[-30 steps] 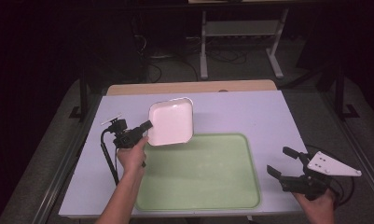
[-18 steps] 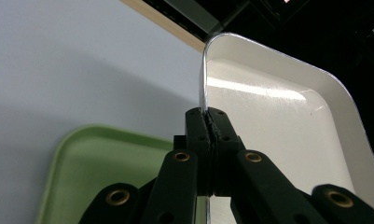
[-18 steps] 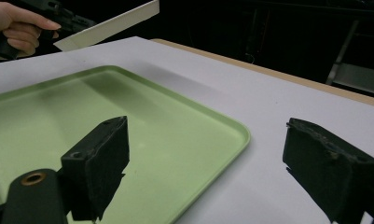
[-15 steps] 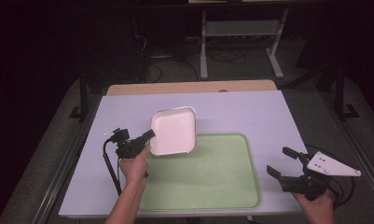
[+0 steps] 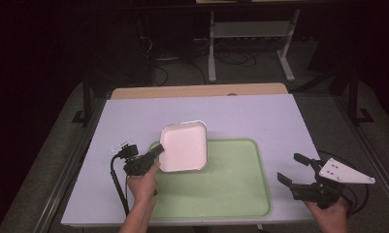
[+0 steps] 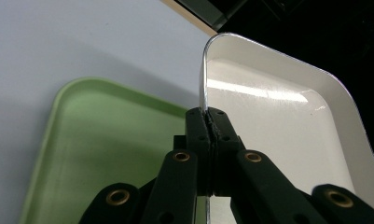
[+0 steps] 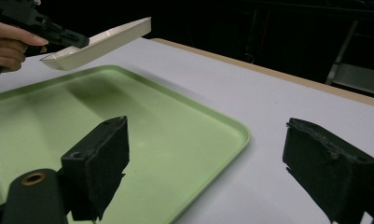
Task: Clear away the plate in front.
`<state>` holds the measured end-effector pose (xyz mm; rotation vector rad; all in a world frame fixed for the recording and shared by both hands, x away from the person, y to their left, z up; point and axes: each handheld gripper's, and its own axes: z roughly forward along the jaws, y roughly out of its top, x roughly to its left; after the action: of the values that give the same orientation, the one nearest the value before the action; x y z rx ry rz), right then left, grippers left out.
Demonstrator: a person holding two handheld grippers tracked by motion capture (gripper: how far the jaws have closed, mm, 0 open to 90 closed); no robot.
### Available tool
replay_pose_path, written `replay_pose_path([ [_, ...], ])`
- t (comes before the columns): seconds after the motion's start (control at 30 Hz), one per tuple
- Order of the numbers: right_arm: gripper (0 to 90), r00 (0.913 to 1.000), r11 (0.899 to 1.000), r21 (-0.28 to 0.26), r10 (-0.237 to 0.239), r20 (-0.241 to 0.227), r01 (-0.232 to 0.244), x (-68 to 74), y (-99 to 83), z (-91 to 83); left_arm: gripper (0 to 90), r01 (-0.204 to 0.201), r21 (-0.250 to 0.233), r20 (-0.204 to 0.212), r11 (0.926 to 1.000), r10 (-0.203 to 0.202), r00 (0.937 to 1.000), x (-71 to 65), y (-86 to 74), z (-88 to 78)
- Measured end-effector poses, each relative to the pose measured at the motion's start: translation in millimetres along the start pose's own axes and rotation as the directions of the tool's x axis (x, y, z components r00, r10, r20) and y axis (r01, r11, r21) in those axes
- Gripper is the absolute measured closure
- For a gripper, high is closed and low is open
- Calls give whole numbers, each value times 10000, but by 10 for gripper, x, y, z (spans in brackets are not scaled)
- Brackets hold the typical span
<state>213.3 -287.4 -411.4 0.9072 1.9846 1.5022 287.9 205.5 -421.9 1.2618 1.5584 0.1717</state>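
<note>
A white square dish (image 5: 184, 146) hangs in the air over the far left corner of the green tray (image 5: 231, 194), tilted. My left gripper (image 5: 157, 151) is shut on the dish's near left rim; in the left gripper view the jaws pinch the rim (image 6: 204, 100) of the white dish (image 6: 287, 121). My right gripper (image 5: 293, 169) stands open at the tray's right edge, nothing between its pads (image 7: 105, 158). The right gripper view shows the dish (image 7: 98, 43) held above the green tray (image 7: 142, 140) by the left gripper (image 7: 77, 42).
The pale lilac table top (image 5: 250, 116) stretches behind and beside the tray. A wooden strip (image 5: 197, 91) runs along its far edge. A metal rack (image 5: 250, 34) stands on the dark floor beyond.
My left gripper has carried the white dish nearer and to the right, from the table beyond the tray to above the tray's far left corner. The right gripper stayed put.
</note>
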Motion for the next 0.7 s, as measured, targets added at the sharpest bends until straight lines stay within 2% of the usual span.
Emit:
replay_pose_path([
  [0.4,137,10000,10000,-14,1,5,-1,16,3,2,887,-95,213,59,9997,94,9999,-99,-203,-59],
  [0.57,137,10000,10000,17,-16,-25,16,24,5,13,886,-273,406,-58,9988,276,9996,-146,-325,-70],
  [0.7,137,10000,10000,18,-25,-38,25,27,6,15,886,-244,534,-217,9983,255,9994,-185,-427,-53],
])
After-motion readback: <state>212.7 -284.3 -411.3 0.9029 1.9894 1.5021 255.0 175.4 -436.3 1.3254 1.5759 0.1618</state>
